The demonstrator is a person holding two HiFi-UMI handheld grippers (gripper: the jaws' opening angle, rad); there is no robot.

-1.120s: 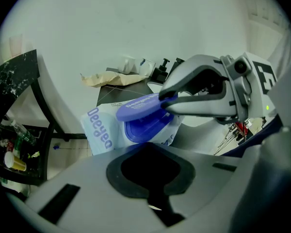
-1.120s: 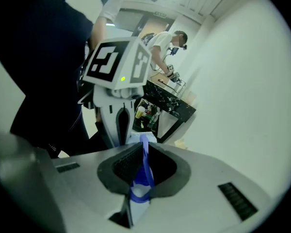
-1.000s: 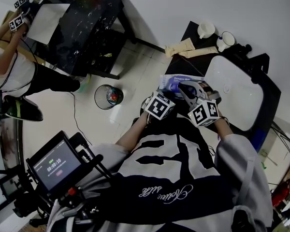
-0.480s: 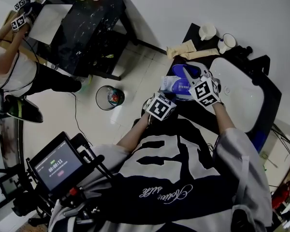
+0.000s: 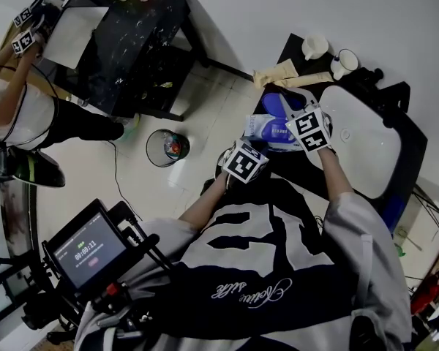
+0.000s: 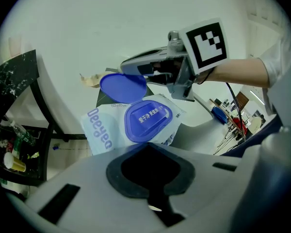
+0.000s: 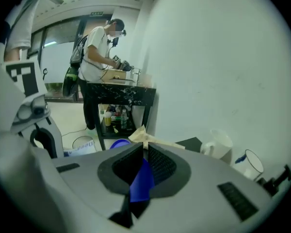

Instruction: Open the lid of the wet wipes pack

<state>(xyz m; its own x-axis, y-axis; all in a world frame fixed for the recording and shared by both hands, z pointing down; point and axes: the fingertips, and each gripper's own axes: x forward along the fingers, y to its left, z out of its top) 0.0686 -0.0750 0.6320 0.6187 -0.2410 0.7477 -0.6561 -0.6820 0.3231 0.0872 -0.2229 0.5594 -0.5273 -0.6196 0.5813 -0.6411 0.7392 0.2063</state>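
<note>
Pinching the blue lid [image 7: 141,181] edge-on, the right claw [image 7: 144,148] is closing almost fully. Its ribbed pads are pressing on either face of the thin flap, with only the plastic's thickness between them. Seen from the left claw's camera, the lid is standing swung up and back off the wet wipes pack [image 6: 104,130]. The blue frame [image 6: 148,119] beneath it is lying uncovered, so I am judging the flap open or very nearly so.

To do this step well, the right claw should be swinging the flap in an arc about its hinge. Dragging it straight up would be tugging the soft pack along or straining the hinge. A light grip near the free lip is giving the best leverage.

The left claw [image 6: 148,147] is sitting with its jaws drawn together at the pack's near edge. It is probably nipping that edge, though the contact itself is hiding behind the jaw tips.

The pack is tilting up in front of the person, at the near side of the dark table [image 5: 293,50] and just beside a white basin [image 5: 358,148]. A white mug [image 5: 313,47] is standing at the table's far end, well apart from the work.
</note>
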